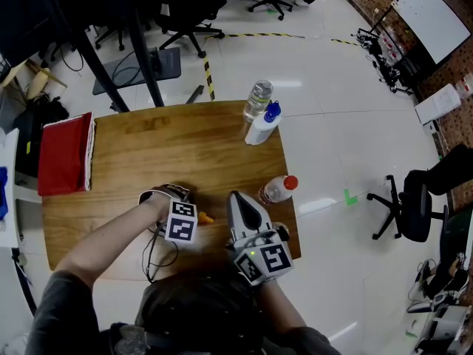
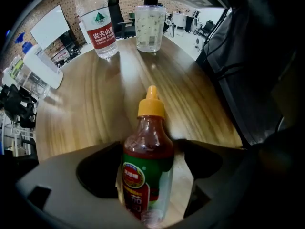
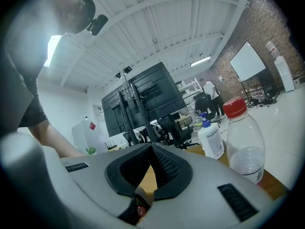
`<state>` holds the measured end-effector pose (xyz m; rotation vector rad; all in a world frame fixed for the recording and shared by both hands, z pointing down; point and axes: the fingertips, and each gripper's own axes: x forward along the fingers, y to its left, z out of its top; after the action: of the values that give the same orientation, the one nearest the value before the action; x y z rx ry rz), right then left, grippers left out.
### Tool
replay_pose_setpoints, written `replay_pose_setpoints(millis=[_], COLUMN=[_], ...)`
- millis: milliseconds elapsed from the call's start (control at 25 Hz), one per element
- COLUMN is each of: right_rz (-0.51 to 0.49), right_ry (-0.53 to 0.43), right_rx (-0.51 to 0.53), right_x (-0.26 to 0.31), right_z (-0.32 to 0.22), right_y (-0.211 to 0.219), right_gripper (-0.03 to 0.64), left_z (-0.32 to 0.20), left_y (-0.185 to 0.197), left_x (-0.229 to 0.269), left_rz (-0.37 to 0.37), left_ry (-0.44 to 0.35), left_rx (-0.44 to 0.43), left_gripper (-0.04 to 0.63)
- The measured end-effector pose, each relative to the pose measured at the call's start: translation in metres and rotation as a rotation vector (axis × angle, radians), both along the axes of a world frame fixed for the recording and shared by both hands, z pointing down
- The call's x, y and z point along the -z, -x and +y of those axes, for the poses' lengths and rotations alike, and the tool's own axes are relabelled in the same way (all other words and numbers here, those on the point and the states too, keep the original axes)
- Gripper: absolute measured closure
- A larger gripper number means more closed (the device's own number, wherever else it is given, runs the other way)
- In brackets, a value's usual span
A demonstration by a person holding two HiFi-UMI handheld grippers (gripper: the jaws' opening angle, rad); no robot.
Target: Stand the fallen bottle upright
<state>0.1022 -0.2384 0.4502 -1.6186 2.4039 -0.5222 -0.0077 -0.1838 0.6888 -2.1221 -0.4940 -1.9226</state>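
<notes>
A ketchup bottle [image 2: 147, 175] with an orange cap [image 2: 151, 104] lies on its side on the wooden table [image 1: 148, 154]. In the head view only its orange cap [image 1: 205, 217] shows beside my left hand. My left gripper [image 1: 179, 214] points straight down over it. In the left gripper view the left gripper [image 2: 150, 149] is open and straddles the bottle's body, and wood shows between the bottle and the right-hand jaw. My right gripper [image 1: 237, 197] rests level on the table just right of the bottle. Its tips meet in the right gripper view [image 3: 152, 148], with nothing in them.
A clear red-capped bottle [image 1: 277, 189] stands near the table's right edge. A white blue-capped bottle [image 1: 262, 124] and a clear bottle [image 1: 258, 99] stand at the far right corner. A translucent lidded cup [image 2: 149, 27] shows beyond the ketchup. A red cloth [image 1: 66, 154] lies at the left.
</notes>
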Motion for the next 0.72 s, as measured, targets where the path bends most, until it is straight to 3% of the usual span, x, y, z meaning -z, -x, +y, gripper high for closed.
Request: replay_pose_setpoints(millis=[360,720], right_rz=[0.000,-0.009], right_ry=[-0.003,-0.005], right_rx=[0.010,0.012], right_x=[0.003,0.003], right_z=[0.002,0.007], right_y=[0.005,0.005], right_gripper=[0.618,0.618], left_z=[0.010,0.020], left_y=[0.004,0.006], left_x=[0.007,0.003], left_rz=[-0.009,-0.026], left_ry=[0.013,0.001], left_rx=[-0.003,-0.054], left_gripper=[0.263,0.284])
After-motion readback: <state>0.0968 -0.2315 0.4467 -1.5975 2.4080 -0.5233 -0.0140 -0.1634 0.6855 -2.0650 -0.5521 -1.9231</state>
